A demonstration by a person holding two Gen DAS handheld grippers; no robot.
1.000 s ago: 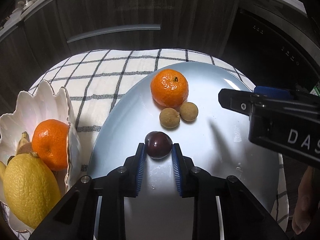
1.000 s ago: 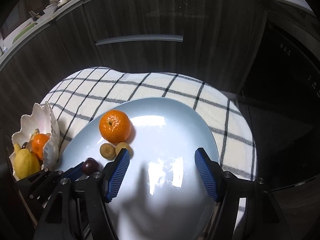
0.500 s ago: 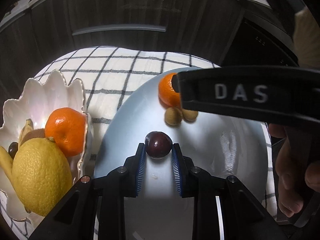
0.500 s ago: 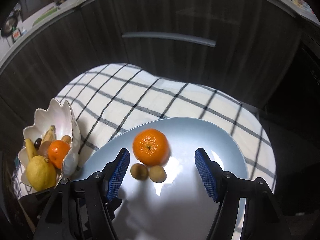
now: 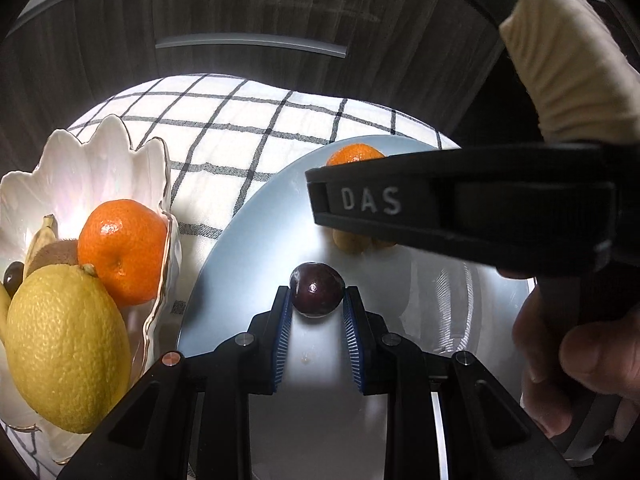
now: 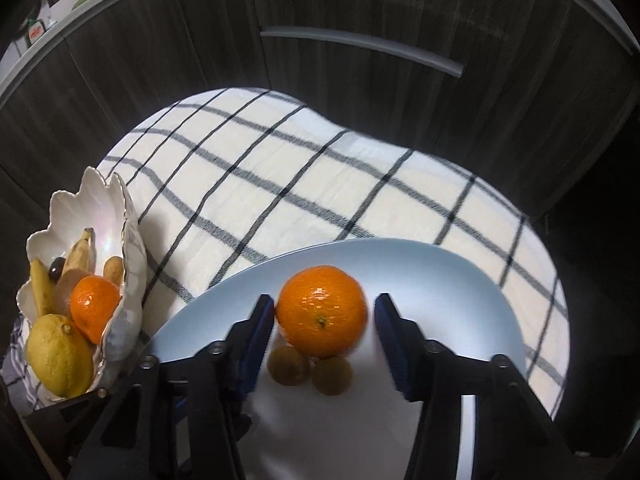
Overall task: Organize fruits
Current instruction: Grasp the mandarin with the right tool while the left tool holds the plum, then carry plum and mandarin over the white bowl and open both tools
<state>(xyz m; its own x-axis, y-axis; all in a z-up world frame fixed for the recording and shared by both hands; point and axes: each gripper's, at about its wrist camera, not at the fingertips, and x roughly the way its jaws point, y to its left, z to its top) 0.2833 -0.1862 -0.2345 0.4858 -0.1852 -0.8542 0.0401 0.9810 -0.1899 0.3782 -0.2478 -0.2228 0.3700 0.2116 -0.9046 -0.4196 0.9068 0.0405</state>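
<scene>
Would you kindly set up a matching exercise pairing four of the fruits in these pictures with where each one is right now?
Things:
1. dark plum
2. lemon
3. tangerine on the plate
4. two small brown fruits

Places:
A. in the white scalloped bowl
B. between the open fingers of the right gripper, untouched
C. clamped in the left gripper
D. on the blue plate, just beside the tangerine

Pairs: 1-C, 2-A, 3-B, 4-D

A scalloped white shell-shaped bowl sits left of the pale blue oval plate, both on the black-checked white cloth. On the plate, 2 small brown longans lie just before the orange mandarin; a dark plum lies nearer.
</scene>
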